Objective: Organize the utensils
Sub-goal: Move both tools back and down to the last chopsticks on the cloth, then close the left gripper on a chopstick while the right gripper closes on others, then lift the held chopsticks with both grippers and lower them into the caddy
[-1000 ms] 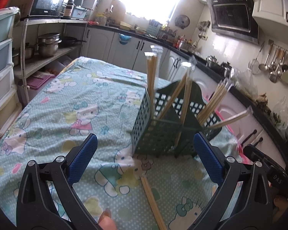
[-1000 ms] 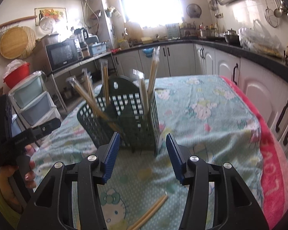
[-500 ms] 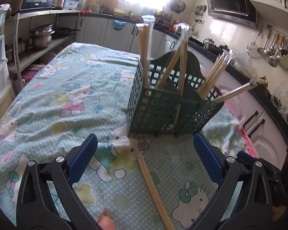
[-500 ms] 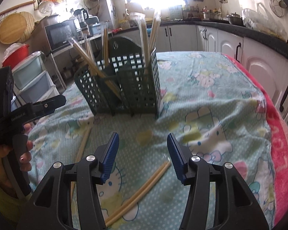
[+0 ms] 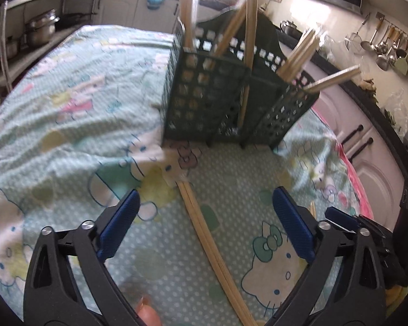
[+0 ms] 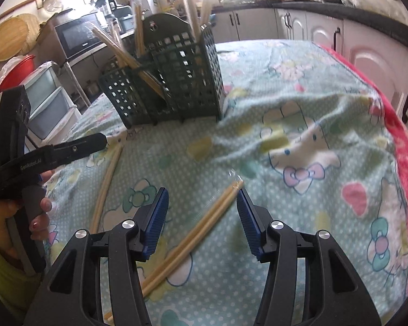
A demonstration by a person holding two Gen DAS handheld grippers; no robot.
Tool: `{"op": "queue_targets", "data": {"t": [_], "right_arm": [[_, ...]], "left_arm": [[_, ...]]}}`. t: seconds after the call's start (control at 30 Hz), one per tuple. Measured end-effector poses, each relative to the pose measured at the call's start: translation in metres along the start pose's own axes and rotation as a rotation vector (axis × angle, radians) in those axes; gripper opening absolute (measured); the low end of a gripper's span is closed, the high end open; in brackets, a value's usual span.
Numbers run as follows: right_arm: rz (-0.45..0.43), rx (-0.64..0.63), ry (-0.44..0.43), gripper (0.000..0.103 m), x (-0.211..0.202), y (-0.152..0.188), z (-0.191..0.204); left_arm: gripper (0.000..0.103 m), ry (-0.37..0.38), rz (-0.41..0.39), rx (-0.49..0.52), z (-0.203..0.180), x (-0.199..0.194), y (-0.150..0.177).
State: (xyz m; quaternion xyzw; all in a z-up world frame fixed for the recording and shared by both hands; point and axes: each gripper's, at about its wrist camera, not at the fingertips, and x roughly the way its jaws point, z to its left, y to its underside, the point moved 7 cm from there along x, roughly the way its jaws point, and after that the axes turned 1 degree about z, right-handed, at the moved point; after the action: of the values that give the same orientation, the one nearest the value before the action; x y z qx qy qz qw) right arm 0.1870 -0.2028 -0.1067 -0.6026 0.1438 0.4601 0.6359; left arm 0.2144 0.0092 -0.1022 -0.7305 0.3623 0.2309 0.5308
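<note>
Chopsticks lie in two wrapped pairs on my cartoon-print tablecloth (image 6: 299, 103), in front of the dark green lattice caddy (image 5: 220, 103), which stands upright and already has several more wrapped pairs leaning out of its compartments. One pair (image 5: 206, 233) runs from just short of the caddy's foot back toward me, passing between the blue pads of my left claw (image 5: 206, 229); those jaws are spread wide and are closing at this moment, yet the pads touch nothing and the pair rests flat on the cloth. My right claw (image 6: 202, 220) hovers over the second pair (image 6: 204, 222), which lies slantwise between its fingers; the jaws stand about half apart and grip nothing. From the right camera I see my left hand (image 6: 38, 212) wrapped round its gripper's handle, near the first pair.
</note>
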Motion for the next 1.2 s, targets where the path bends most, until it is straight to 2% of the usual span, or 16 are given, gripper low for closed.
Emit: {"op": "queue_targets", "data": {"t": [0.17,0.33,0.4,0.53,0.67,0.7,0.77,0.87,1.03,1.2], "right_arm": [[0.047,0.04,0.011,0.05,0.013,0.002,-0.011],[0.069,0.058,-0.003,0.049,0.024,-0.005,-0.013],[0.073,0.057,0.001,0.045,0.029,-0.009,-0.013],[0.074,0.038,0.038,0.026,0.034,-0.014,-0.016],[0.062,0.042,0.036,0.015,0.035,-0.018,-0.018],[0.055,0.05,0.02,0.014,0.033,-0.019,-0.017],[0.041,0.055,-0.002,0.013,0.029,-0.021,-0.016],[0.019,0.051,-0.023,0.012,0.022,-0.024,-0.012],[-0.016,0.038,-0.063,0.011,0.006,-0.035,0.0],[-0.07,0.003,-0.103,0.01,-0.014,-0.05,0.016]], "left_arm": [[0.076,0.037,0.065,-0.019,-0.001,0.014,0.009],[0.07,0.012,0.099,-0.008,0.0,0.025,0.009],[0.068,0.003,0.107,-0.004,0.0,0.028,0.006],[0.058,-0.029,0.122,-0.003,0.003,0.037,-0.002],[0.049,-0.071,0.129,0.027,0.003,0.045,-0.01],[0.046,-0.092,0.126,0.042,0.003,0.046,-0.012],[0.032,-0.128,0.122,0.062,0.006,0.047,-0.013],[0.022,-0.153,0.127,0.081,0.011,0.046,-0.014],[0.01,-0.131,0.128,0.066,0.013,0.042,-0.016],[0.008,-0.067,0.095,0.036,0.011,0.024,-0.022]]}}
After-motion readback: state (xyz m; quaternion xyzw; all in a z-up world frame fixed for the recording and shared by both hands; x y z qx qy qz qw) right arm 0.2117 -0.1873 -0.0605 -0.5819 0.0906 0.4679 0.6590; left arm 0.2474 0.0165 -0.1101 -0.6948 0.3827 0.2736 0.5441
